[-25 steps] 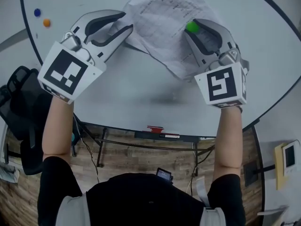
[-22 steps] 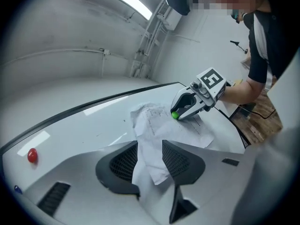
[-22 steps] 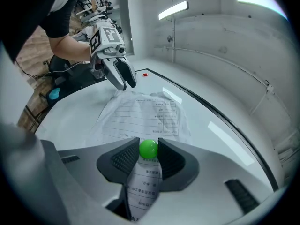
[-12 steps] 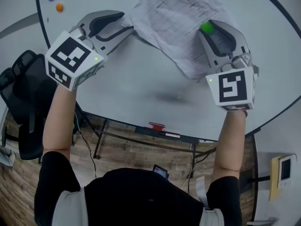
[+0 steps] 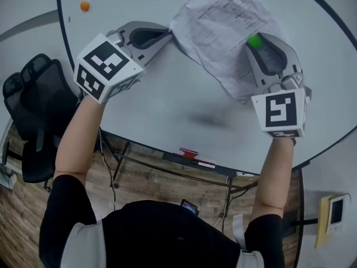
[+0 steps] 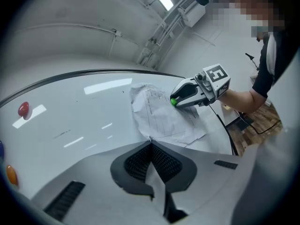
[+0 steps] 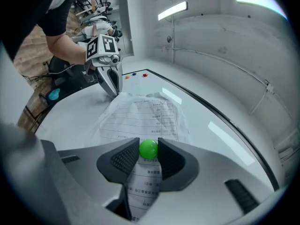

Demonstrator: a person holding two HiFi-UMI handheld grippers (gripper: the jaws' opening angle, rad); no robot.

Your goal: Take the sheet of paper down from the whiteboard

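A second ago the left gripper (image 5: 169, 33) stood spread beside the crumpled white printed sheet of paper (image 5: 223, 27). Now it is clenched on the sheet's left corner. The sheet lies against the white dark-framed whiteboard (image 5: 167, 105), near the board's upper middle. The right gripper (image 5: 256, 42) is unchanged, grasping the small round green magnet (image 5: 255, 41), which sits on the sheet's right part.

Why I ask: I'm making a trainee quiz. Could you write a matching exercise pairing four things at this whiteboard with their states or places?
1 left gripper
2 right gripper
3 sheet of paper
4 orange magnet

A crumpled, printed
B shut on green magnet
C shut on the paper's corner
D on bare whiteboard, near its edge

Pairs: 1-C, 2-B, 3-A, 4-D
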